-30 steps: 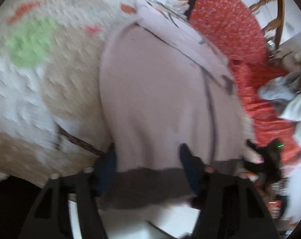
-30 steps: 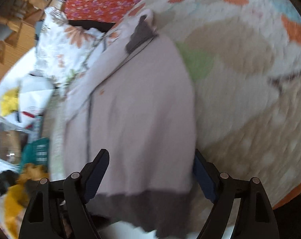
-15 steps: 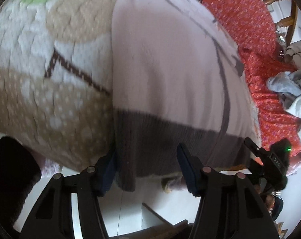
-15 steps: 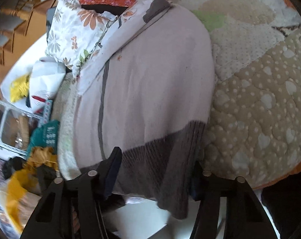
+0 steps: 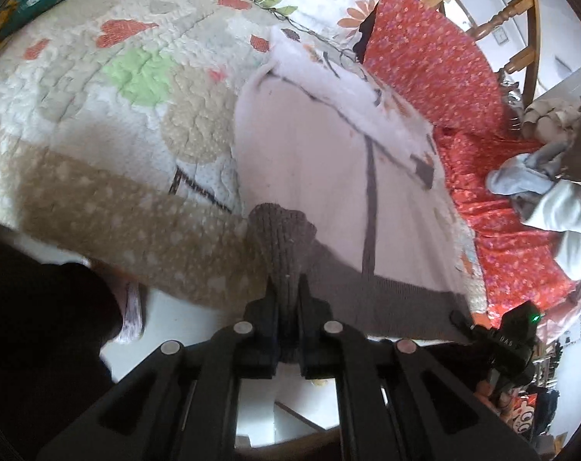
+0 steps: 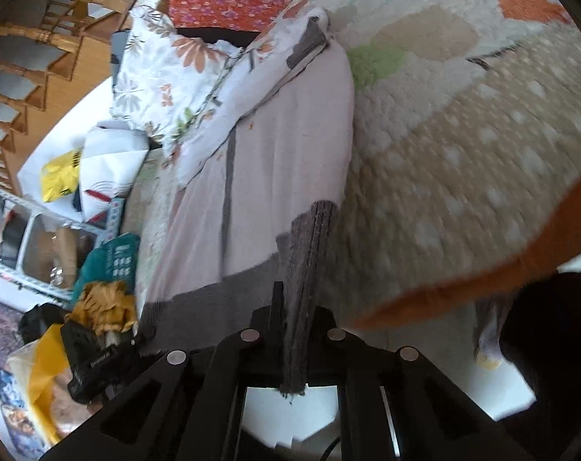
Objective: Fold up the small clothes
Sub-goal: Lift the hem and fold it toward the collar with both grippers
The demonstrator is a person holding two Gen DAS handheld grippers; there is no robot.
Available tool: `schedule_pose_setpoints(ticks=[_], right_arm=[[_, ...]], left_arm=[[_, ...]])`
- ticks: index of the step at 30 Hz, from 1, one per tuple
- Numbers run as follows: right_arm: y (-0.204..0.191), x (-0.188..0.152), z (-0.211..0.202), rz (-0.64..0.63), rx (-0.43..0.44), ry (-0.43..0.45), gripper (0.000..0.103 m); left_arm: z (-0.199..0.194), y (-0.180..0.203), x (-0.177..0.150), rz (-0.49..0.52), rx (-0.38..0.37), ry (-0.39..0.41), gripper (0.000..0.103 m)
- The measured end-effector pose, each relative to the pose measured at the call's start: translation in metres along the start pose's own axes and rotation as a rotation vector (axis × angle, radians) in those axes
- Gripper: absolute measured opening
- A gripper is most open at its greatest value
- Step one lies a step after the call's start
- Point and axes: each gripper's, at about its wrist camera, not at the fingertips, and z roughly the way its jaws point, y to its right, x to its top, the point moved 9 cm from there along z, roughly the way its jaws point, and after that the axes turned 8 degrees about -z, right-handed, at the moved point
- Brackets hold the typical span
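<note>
a pale pink knit sweater (image 5: 329, 161) with a ribbed grey-brown hem (image 5: 283, 246) lies flat on the quilted patchwork bed cover (image 5: 98, 123); left tool (image 5: 288, 299) and right tool (image 6: 296, 307) each clamp a hem corner.

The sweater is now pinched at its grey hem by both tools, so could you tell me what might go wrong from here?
1. Each tool, left and right, grips only a narrow bunch of the hem, so the knit could slip out when lifted.
2. The sweater lies partly over a flowered cloth; lifting may drag that along.
3. The hem hangs off the quilt edge, so the sweater could slide off.
</note>
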Motion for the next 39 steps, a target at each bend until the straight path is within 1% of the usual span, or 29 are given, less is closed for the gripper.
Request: schedule_pose_setpoints(ticks=[2, 4, 7, 9, 11, 12, 13, 14, 15, 17, 19, 20, 22, 24, 26, 28, 31, 36, 39], right_arm=[[0.0, -0.009, -0.005, -0.014, -0.011, -0.007, 0.007], [0.0, -0.01, -0.004, -0.018, -0.014, -0.012, 0.006], [-0.007, -0.003, -0.001, -0.02, 0.012, -0.024, 0.007], [-0.017, 0.011, 0.0, -0.052, 0.019, -0.02, 0.007], [-0.025, 0.031, -0.001, -0.092, 0.018, -0.004, 0.007], [-0.029, 0.043, 0.0, -0.108, 0.016, 0.005, 0.007], [-0.034, 0.061, 0.004, -0.127, 0.011, 0.017, 0.007], [-0.037, 0.074, 0.008, -0.136, 0.004, 0.024, 0.007], [-0.04, 0.089, 0.012, -0.148, -0.004, 0.034, 0.007], [-0.045, 0.127, 0.022, -0.176, -0.03, 0.068, 0.007], [-0.051, 0.164, 0.032, -0.182, -0.049, 0.095, 0.007], [-0.054, 0.183, 0.04, -0.177, -0.052, 0.103, 0.007], [-0.054, 0.216, 0.054, -0.173, -0.07, 0.106, 0.007], [-0.048, 0.246, 0.075, -0.168, -0.123, 0.097, 0.007], [-0.041, 0.271, 0.099, -0.182, -0.19, 0.083, 0.007], [-0.031, 0.292, 0.124, -0.181, -0.234, 0.057, 0.007], [-0.015, 0.316, 0.149, -0.16, -0.259, 0.044, 0.007], [0.009, 0.358, 0.186, -0.091, -0.261, 0.045, 0.007], [0.029, 0.371, 0.199, -0.032, -0.268, 0.047, 0.008]], left_arm=[[-0.004, -0.007, -0.008, -0.013, 0.012, -0.007, 0.006], [0.0, -0.01, -0.012, -0.026, 0.031, -0.015, 0.006], [-0.002, -0.005, -0.008, -0.036, 0.028, -0.01, 0.006], [-0.01, 0.002, 0.003, -0.033, 0.017, 0.005, 0.006], [-0.011, 0.011, 0.024, -0.004, 0.028, 0.032, 0.006], [-0.008, 0.018, 0.042, 0.02, 0.043, 0.052, 0.006], [-0.006, 0.021, 0.054, 0.03, 0.051, 0.062, 0.006], [-0.001, 0.026, 0.07, 0.042, 0.062, 0.076, 0.007], [0.007, 0.034, 0.094, 0.056, 0.072, 0.097, 0.007], [0.019, 0.044, 0.126, 0.064, 0.084, 0.122, 0.007], [0.038, 0.054, 0.164, 0.05, 0.079, 0.133, 0.007], [0.051, 0.059, 0.189, 0.038, 0.08, 0.138, 0.007], [0.071, 0.064, 0.22, 0.026, 0.096, 0.14, 0.007], [0.098, 0.069, 0.257, -0.002, 0.108, 0.138, 0.007], [0.12, 0.071, 0.283, -0.03, 0.111, 0.133, 0.007], [0.138, 0.074, 0.304, -0.042, 0.117, 0.135, 0.007], [0.166, 0.076, 0.329, -0.065, 0.092, 0.133, 0.007], [0.202, 0.074, 0.35, -0.083, 0.105, 0.124, 0.007], [0.217, 0.072, 0.358, -0.106, 0.114, 0.117, 0.008]])
